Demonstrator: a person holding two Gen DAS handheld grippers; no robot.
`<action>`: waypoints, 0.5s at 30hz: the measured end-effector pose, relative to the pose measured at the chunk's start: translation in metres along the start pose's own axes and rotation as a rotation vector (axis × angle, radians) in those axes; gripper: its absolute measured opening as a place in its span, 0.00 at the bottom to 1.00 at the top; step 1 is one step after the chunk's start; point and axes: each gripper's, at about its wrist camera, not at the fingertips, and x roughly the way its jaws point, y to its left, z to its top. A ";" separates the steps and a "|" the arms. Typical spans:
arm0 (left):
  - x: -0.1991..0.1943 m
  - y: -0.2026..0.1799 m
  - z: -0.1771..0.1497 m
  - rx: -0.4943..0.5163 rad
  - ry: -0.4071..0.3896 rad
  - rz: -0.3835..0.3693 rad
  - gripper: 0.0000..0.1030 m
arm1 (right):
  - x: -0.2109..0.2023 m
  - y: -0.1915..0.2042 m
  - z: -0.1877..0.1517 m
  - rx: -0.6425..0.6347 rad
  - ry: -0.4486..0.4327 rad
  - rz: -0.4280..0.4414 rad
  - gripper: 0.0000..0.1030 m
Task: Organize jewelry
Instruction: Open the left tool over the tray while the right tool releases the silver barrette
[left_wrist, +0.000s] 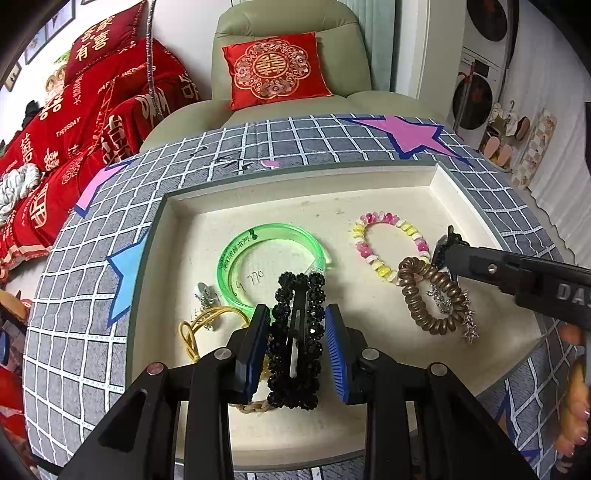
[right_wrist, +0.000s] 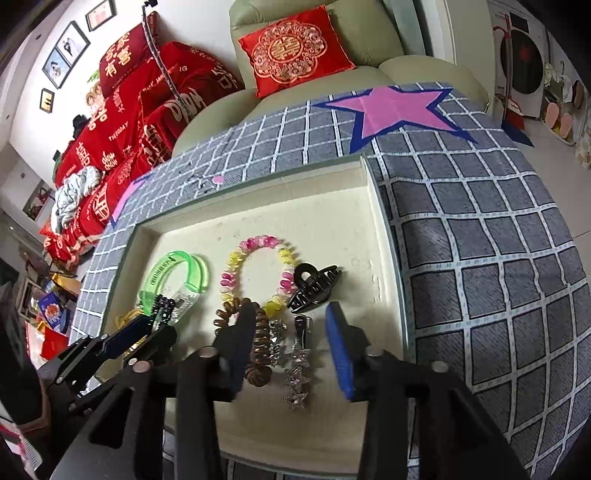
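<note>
In the left wrist view my left gripper (left_wrist: 297, 314) is shut on a black beaded hair clip (left_wrist: 314, 295), with a blue pad against each long side. The cream tray (left_wrist: 295, 199) below holds a green bangle (left_wrist: 236, 254), a pink and yellow bead bracelet (left_wrist: 384, 218), a brown spiral hair tie (left_wrist: 406, 291) and a silver star clip (left_wrist: 469, 325). In the right wrist view my right gripper (right_wrist: 291, 310) stands open over the star clip (right_wrist: 295, 369), which lies flat, touching neither pad. A black claw clip (right_wrist: 314, 286) lies just beyond its fingertips, and the hair tie (right_wrist: 260, 332) is by the left finger.
A yellow cord (left_wrist: 192, 332) and a braided strand (left_wrist: 255, 406) lie in the tray's near left part. The tray rests on a grey checked cloth (right_wrist: 480, 221) with star patches. A green armchair (left_wrist: 288, 22) stands behind, red bedding (left_wrist: 74, 122) is at the left, and a person's foot (left_wrist: 576, 417) is at the lower right.
</note>
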 end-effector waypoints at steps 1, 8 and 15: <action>-0.002 0.001 0.000 -0.005 -0.005 0.001 0.39 | -0.002 0.000 0.000 -0.001 -0.005 0.003 0.44; -0.017 0.006 0.005 -0.037 -0.050 0.010 0.93 | -0.018 0.010 -0.004 -0.026 -0.032 -0.010 0.53; -0.020 0.008 0.007 -0.047 -0.050 0.022 0.93 | -0.025 0.011 -0.009 -0.024 -0.028 -0.024 0.55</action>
